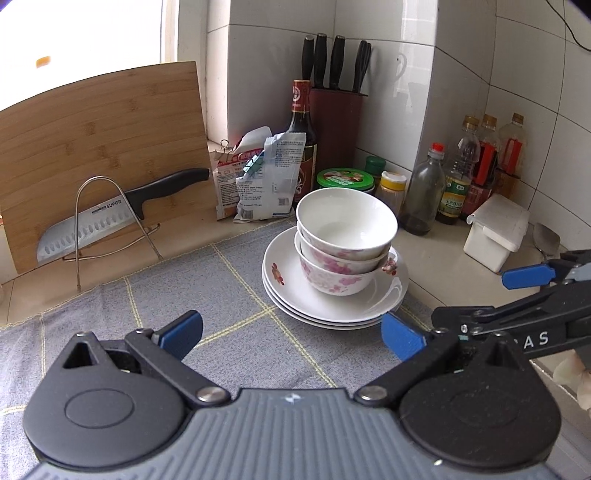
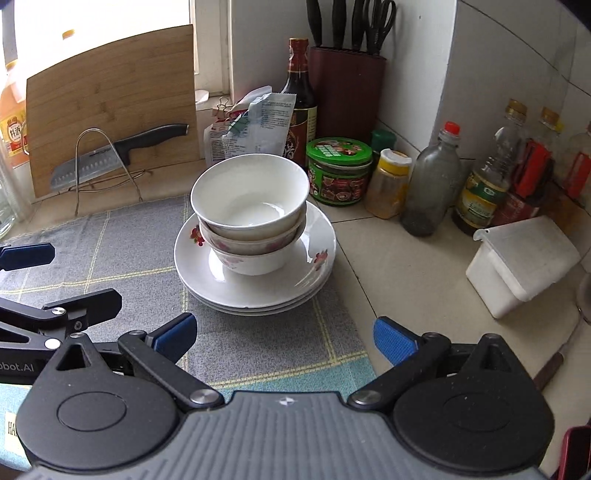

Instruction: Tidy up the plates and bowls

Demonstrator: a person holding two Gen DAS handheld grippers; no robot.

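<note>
Daylight enters from the window (image 1: 92, 26) at upper left, overexposed to plain white in both views. Interior light is even and moderate; shadows on the counter (image 2: 388, 251) are soft. Glossy wall tiles (image 1: 461, 74) carry faint reflections. Focus is sharp throughout. Fisheye distortion bends straight lines near the edges; corners are vignetted dark.

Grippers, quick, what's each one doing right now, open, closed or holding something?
Left gripper: open, holding nothing.
Right gripper: open, holding nothing.
</note>
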